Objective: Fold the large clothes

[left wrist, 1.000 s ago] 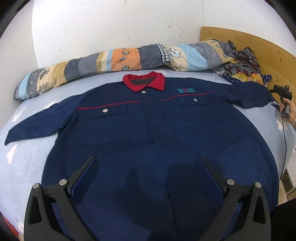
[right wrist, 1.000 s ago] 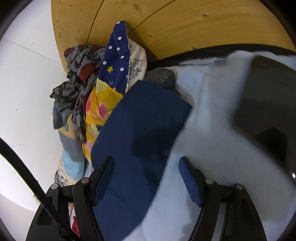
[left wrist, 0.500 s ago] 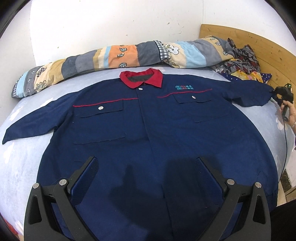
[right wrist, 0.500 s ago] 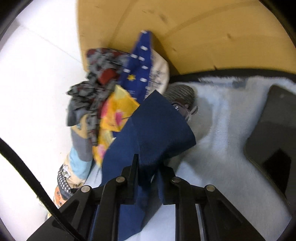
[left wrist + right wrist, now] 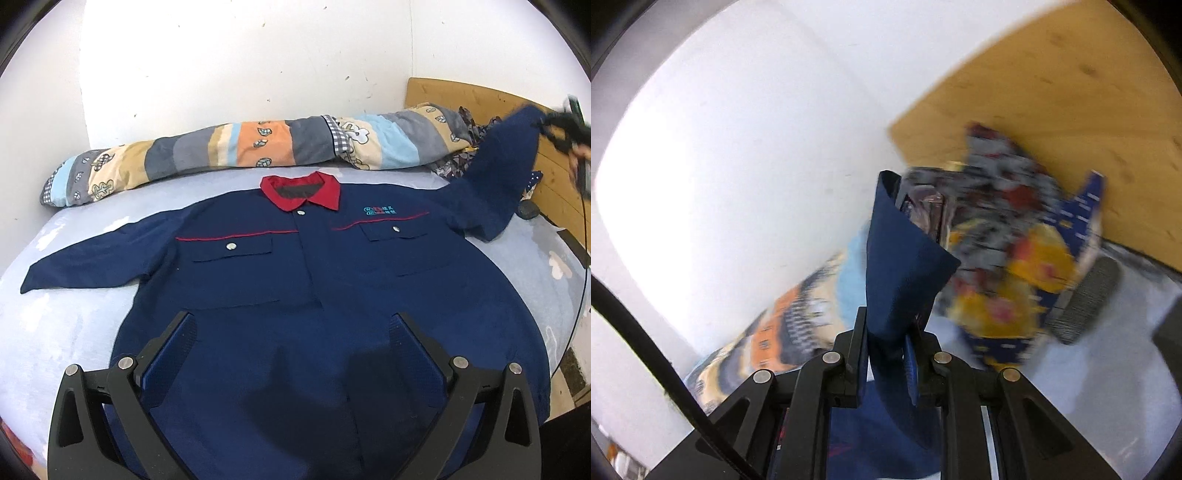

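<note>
White walls and a wooden headboard point(image 5: 554, 162) frame the bed point(image 5: 66, 325) where we see the navy jacket point(image 5: 295, 295) spread flat, front up, red collar point(image 5: 301, 190) toward a striped rolled quilt point(image 5: 258, 147). Our left hand-held gripper point(image 5: 291, 332) hovers above its hem, jaws wide apart. Our right hand-held gripper point(image 5: 886, 343) is clamped on the sleeve cuff point(image 5: 901, 266), raised off the bed near a heap of patterned clothes point(image 5: 1008, 251).
</note>
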